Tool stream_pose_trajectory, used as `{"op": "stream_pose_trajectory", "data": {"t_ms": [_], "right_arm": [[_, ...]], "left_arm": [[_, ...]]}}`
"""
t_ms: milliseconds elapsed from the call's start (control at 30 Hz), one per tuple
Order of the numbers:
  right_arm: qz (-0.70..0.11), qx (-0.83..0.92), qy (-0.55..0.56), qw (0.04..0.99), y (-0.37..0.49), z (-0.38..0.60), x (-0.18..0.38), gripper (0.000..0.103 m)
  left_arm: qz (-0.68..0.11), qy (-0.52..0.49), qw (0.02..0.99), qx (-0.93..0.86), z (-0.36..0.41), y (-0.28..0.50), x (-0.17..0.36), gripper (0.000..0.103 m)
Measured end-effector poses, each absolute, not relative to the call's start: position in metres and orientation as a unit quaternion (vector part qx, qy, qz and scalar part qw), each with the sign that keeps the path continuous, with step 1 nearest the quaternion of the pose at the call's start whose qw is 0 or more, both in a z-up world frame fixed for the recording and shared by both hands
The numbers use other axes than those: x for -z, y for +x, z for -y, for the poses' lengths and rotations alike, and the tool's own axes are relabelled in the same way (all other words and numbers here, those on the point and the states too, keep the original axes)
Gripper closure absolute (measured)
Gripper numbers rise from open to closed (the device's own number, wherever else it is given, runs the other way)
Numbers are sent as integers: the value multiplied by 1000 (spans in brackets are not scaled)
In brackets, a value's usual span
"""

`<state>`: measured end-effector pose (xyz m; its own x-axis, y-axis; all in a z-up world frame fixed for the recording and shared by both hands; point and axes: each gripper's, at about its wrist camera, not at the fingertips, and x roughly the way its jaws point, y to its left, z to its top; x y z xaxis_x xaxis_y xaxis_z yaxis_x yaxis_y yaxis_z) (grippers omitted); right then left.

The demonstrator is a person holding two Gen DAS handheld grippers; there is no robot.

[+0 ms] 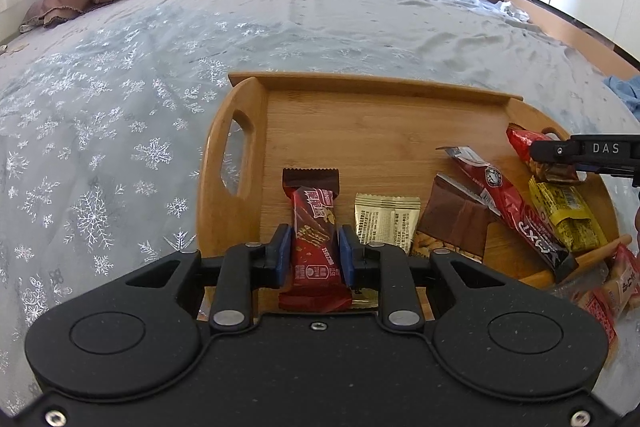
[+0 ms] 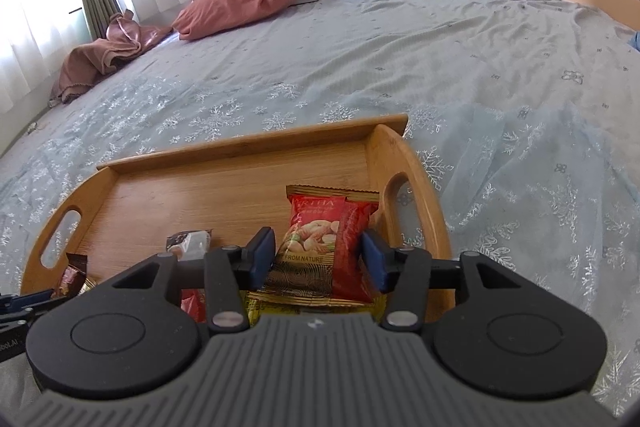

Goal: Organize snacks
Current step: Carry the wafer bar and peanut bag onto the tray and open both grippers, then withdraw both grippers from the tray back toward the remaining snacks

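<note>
snacks (image 1: 516, 211) in tray (image 1: 360, 131) on bed (image 1: 160, 67)

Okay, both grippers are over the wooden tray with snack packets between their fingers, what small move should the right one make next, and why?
Probably lift the right gripper straight back: its pads stand clear of the red nut packet, which already lies on the wooden tray.

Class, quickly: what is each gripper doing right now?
Left gripper: shut on the red wafer bar.
Right gripper: open, jaws astride the nut packet.
</note>
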<state>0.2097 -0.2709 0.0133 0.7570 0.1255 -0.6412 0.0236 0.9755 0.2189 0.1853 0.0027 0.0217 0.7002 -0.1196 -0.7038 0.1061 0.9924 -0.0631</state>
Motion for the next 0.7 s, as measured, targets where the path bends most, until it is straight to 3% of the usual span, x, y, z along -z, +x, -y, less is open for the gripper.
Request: {"op": "stream_pose_trajectory", "data": {"t_ms": [133, 400, 700], "right_arm": [[-342, -32, 115, 932, 205, 272, -16, 35], [-317, -56, 113, 940, 175, 272, -28, 20], [-286, -64, 60, 954, 126, 263, -33, 10]], "left_arm": [[-364, -11, 929, 67, -3, 179, -27, 48], [-333, -12, 937, 104, -2, 154, -46, 26], [-322, -14, 936, 142, 11, 114, -57, 21]]}}
